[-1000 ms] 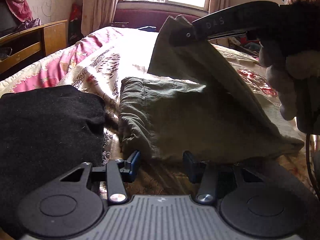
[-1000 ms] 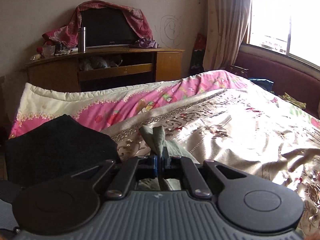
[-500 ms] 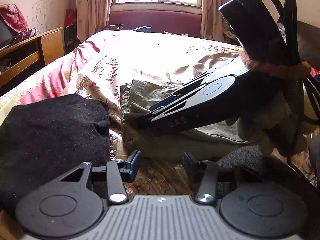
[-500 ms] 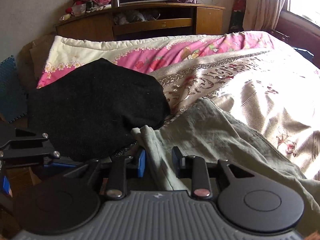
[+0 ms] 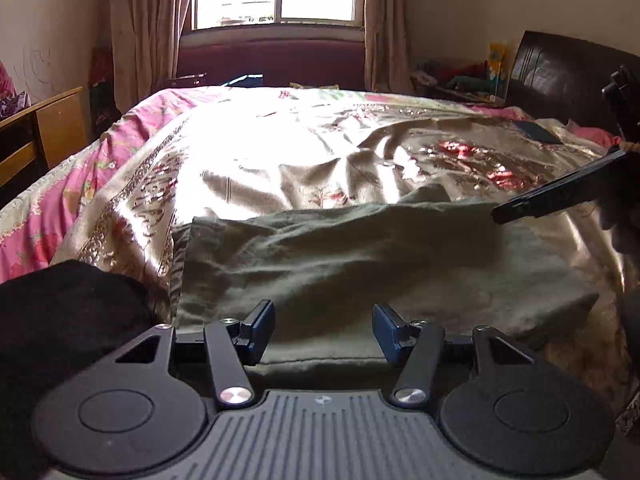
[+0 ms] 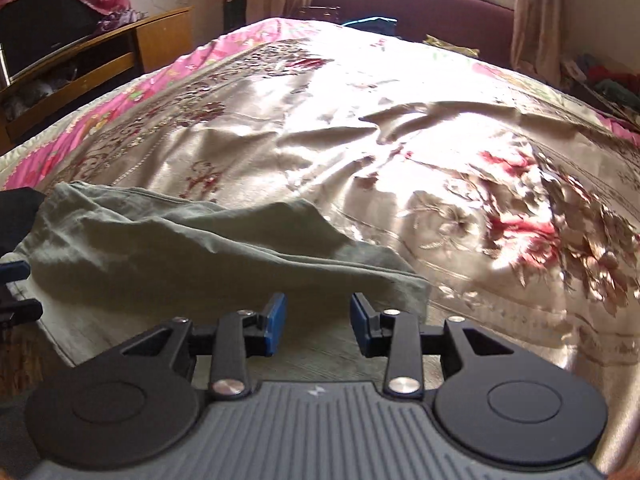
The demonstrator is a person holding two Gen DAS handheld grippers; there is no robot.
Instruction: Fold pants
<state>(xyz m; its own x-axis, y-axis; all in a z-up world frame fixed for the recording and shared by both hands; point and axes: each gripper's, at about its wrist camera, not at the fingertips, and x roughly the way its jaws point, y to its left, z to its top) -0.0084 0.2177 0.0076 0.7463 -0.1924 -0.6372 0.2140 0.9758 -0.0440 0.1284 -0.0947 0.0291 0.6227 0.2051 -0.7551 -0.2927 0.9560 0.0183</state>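
Bed w/ floral satin quilt (image 5: 280,152) fills the field ahead of both claws; it serves as the folding surface. Olive pants (image 5: 360,264) lie on it as a flat, roughly rectangular bundle, directly ahead of and partly under the left gripper (image 5: 323,330), and ahead-left of the right gripper (image 6: 318,326). Near edge sits betw. the left fingers, prob. so the next fold or a smoothing pass can start there. Black garment (image 5: 60,320) lies to the left of the left claw, just beside the pants, set apart as a separate item. Both claws: jaws spread wide, nothing gripped; cloth lies free. Right claw's tip shows at far right of left view, over the pants' right end. Judged: fold nearly complete.
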